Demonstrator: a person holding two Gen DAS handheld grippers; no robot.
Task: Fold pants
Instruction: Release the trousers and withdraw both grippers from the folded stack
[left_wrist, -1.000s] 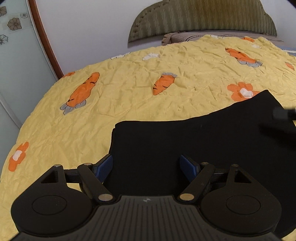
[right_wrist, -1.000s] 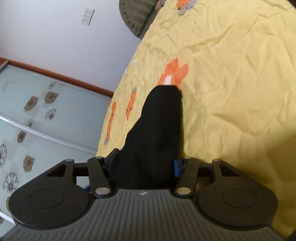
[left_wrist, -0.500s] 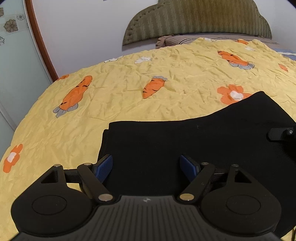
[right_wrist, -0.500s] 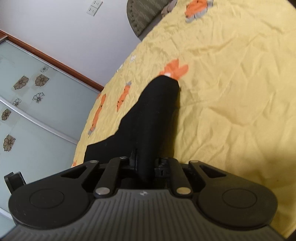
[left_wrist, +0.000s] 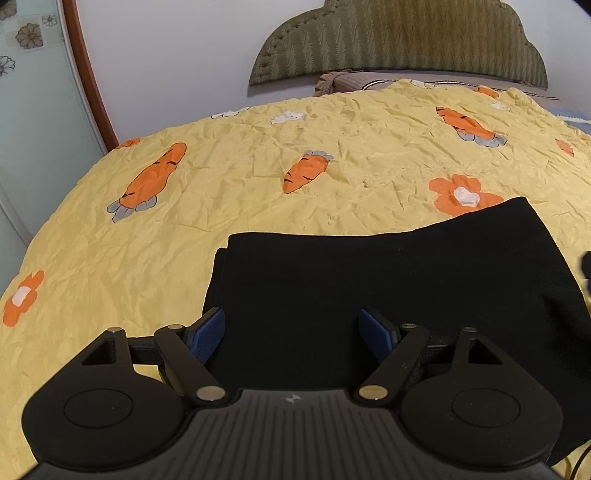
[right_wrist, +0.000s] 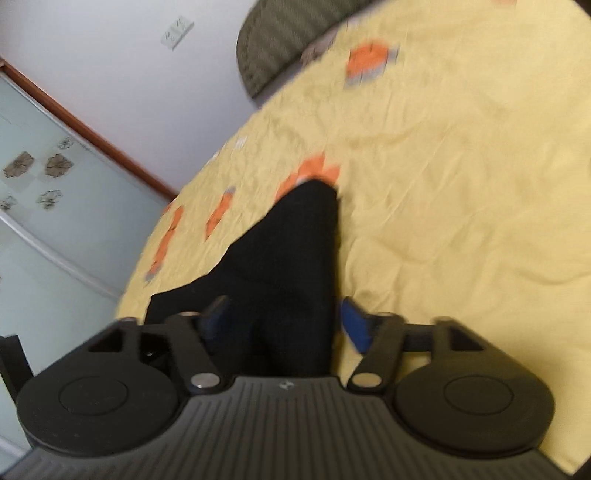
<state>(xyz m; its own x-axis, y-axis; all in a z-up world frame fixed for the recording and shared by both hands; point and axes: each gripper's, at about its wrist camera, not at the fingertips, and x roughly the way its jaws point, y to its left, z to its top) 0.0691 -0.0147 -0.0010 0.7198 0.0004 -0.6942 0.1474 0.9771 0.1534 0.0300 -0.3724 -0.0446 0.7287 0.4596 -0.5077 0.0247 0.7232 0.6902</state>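
Black pants (left_wrist: 388, 288) lie folded flat on a bed, a plain dark slab with a neat stacked edge at the left and one corner reaching an orange flower print.

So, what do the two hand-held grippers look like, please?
The left hand-held gripper and the right hand-held gripper look alike: a matte black ribbed body, two round black discs, black linkage arms with silver pivot pins, and blue finger pads.
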